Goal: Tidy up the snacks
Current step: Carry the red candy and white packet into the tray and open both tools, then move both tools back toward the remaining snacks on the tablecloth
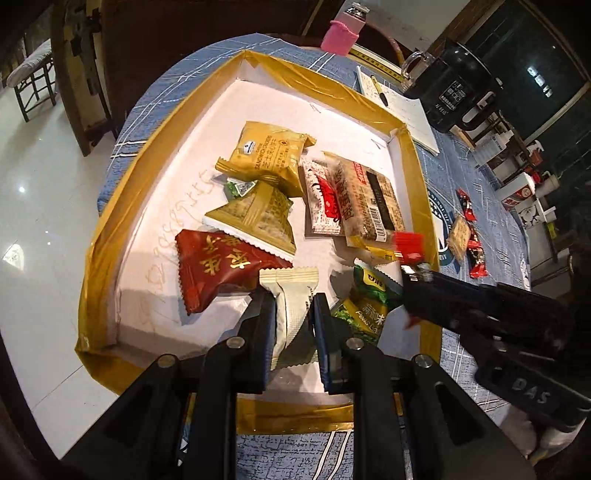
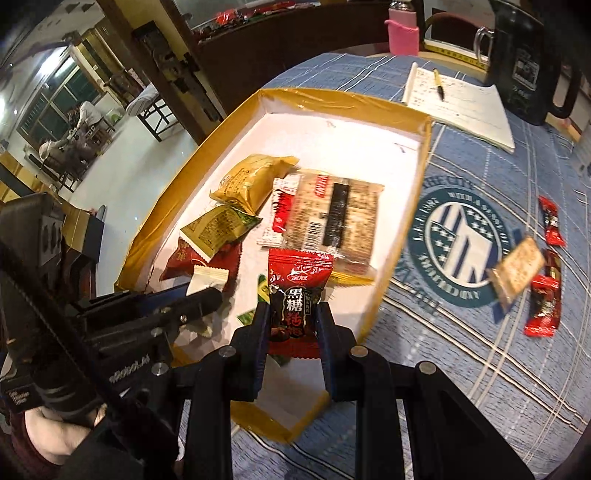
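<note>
A shallow white box with gold-taped rim (image 1: 122, 206) (image 2: 402, 236) lies on the table and holds several snack packets. My left gripper (image 1: 293, 302) is shut on a cream-white packet (image 1: 291, 295) over the box's near part; that packet also shows in the right wrist view (image 2: 208, 278). My right gripper (image 2: 293, 314) is shut on a red and black candy packet (image 2: 295, 291) above the box's near right side; its red top shows in the left wrist view (image 1: 408, 245). In the box lie a red packet (image 1: 218, 269), gold packets (image 1: 269, 155) and a green packet (image 1: 365, 306).
On the blue cloth right of the box lie red candy packets (image 2: 543, 306) and a cracker packet (image 2: 517, 273). Behind the box are a notepad with a pen (image 2: 465, 107), a black kettle (image 2: 524, 62) and a pink-sleeved bottle (image 2: 402, 33).
</note>
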`<state>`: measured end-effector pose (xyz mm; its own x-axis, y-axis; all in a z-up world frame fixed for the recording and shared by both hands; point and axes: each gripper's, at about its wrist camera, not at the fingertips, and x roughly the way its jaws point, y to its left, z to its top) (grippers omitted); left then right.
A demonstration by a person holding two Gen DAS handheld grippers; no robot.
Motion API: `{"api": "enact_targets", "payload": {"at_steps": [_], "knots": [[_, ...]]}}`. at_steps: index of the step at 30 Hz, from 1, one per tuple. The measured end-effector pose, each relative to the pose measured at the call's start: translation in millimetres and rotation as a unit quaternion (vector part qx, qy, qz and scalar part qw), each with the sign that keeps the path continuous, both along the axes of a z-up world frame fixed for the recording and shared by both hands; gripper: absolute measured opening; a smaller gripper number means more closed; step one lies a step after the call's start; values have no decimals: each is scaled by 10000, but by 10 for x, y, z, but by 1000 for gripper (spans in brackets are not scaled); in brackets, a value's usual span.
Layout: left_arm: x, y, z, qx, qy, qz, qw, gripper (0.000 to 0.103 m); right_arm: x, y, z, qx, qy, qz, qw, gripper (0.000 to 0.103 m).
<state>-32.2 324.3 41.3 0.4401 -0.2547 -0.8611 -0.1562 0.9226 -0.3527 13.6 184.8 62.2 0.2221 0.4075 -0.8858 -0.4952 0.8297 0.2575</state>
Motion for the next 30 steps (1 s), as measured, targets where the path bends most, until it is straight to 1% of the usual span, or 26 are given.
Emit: {"api": "enact_targets", "payload": {"at_steps": [3, 6, 8, 9, 11, 13, 16, 21, 23, 26, 30], "knots": [[-16, 58, 62, -42, -75, -31, 10000, 25, 12, 99, -22, 2, 4, 52, 10000, 24], [-34, 154, 140, -62, -181, 67, 9998, 35, 31, 184, -9, 78, -29, 118, 9999, 24], [-64, 218, 212, -45, -306, 178, 9994, 46, 43, 242, -4, 118, -60, 169, 9998, 26], [-73, 237, 240, -20, -354, 219, 9991, 49, 48, 265, -6, 119, -65, 174, 9998, 27], [-87, 276, 293, 13, -418, 318, 9986, 60, 71, 281, -23, 186, 15, 127, 9997, 28], [-98, 308, 314, -38, -449, 394, 9982, 62, 72, 263, -7, 315, 71, 105, 9994, 30], [-104, 325, 312, -156, -468, 457, 9977, 63, 53, 195, 77, 375, -56, 45, 9993, 36], [-103, 227, 313, -521, -521, 474, 9962, 63, 54, -88, 184, 478, -104, -249, 9985, 37], [-77, 130, 327, -575, -497, 398, 9963, 63, 51, -274, 203, 532, -71, -431, 9976, 37], [-58, -33, 370, -550, -524, 262, 9968, 63, 29, -592, 214, 583, -46, -737, 9956, 37], [-24, -311, 424, -524, -555, 33, 9971, 63, -39, -1148, 183, 649, 13, -1233, 9902, 37]]}}
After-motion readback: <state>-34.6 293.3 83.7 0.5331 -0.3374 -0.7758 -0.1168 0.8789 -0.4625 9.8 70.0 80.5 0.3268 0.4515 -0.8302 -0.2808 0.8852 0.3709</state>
